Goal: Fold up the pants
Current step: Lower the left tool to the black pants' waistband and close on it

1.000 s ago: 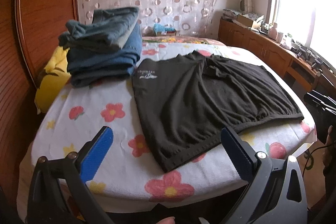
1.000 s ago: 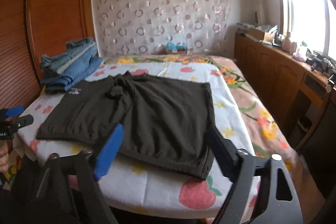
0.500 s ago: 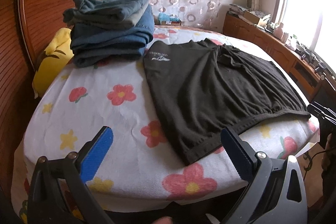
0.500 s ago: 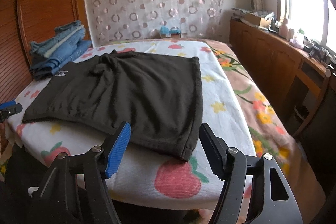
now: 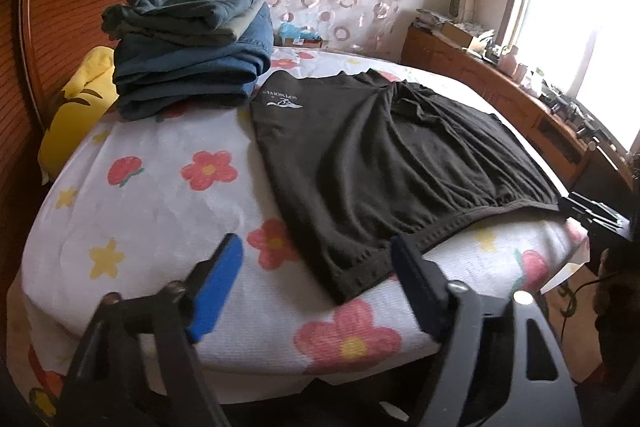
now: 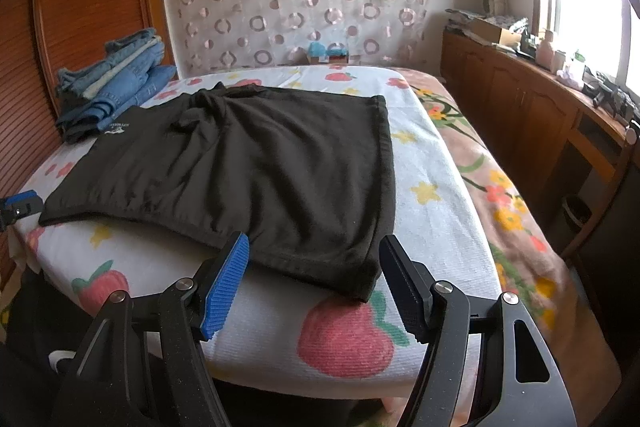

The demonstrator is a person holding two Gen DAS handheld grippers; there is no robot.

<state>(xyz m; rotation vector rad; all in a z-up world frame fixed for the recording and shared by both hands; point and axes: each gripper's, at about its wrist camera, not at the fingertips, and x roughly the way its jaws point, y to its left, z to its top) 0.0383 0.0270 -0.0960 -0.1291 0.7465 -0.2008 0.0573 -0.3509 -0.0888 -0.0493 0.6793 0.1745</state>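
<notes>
Black pants lie spread flat on the flowered bed cover, waistband toward the near edge, a small white logo at the far left. They also show in the right wrist view. My left gripper is open and empty, just short of the pants' near left corner. My right gripper is open and empty, its fingers either side of the near right corner, not touching. The left gripper's tip shows at the left edge of the right wrist view.
A stack of folded jeans sits at the bed's far left, also in the right wrist view. A yellow cushion lies beside it. A wooden wardrobe stands left. A wooden sideboard with clutter runs along the right under the window.
Both grippers have moved closer to the bed's near edge and the pants' near corners. Both stay open. The pants have not moved.
</notes>
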